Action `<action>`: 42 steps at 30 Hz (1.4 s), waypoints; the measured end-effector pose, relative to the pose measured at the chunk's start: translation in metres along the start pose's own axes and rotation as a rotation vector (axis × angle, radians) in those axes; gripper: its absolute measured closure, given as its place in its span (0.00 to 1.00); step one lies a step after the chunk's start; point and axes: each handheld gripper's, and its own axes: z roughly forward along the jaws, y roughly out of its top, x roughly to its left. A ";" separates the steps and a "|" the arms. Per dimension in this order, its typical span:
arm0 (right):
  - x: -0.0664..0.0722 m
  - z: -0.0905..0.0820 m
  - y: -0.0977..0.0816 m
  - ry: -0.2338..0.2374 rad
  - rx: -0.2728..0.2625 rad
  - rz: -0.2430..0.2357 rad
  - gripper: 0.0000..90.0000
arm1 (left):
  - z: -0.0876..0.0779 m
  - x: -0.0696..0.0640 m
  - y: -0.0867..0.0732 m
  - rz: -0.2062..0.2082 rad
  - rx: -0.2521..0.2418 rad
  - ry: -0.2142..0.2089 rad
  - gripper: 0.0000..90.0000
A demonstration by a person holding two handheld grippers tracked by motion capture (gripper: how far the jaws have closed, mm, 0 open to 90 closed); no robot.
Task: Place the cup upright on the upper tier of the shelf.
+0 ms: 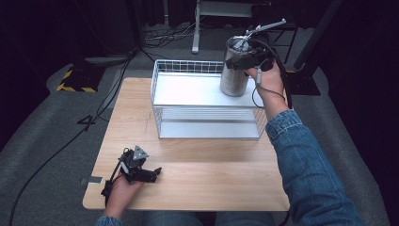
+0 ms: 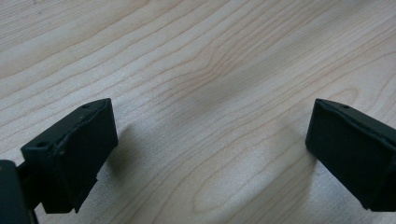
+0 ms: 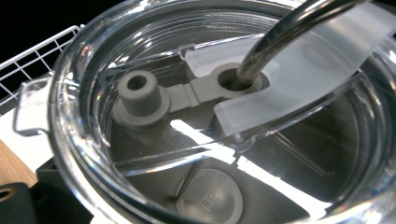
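Right gripper (image 1: pixel 243 60) clamps your steel tumbler (image 1: pixel 235 75) at its rim, jaws on the clear lid (image 3: pixel 224 140), straw (image 1: pixel 266 26) poking up past it. Tumbler stands upright, long axis vertical, hanging directly under your gripper over the wire basket's (image 1: pixel 188 66) upper shelf, right end. Left gripper (image 1: pixel 141 172) idles released on the table (image 1: pixel 211 179), well apart, so the right hand is the nearer one

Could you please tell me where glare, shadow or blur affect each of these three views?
High view: dark surroundings, evenly lit pale wooden table. Left gripper view: soft shadows beside the black claw, near jaw edges blurred. Right gripper view: bright glare streaks on the clear plastic tumbler lid; metal straw blurred.
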 end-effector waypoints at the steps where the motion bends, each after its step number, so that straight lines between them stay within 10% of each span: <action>1: 0.000 0.001 0.000 -0.002 0.002 -0.005 0.04 | 0.000 0.000 0.000 0.004 -0.002 0.001 0.03; 42: -0.004 0.005 -0.017 0.053 -0.093 -0.032 0.00 | 0.001 0.000 0.001 0.001 0.002 0.002 0.03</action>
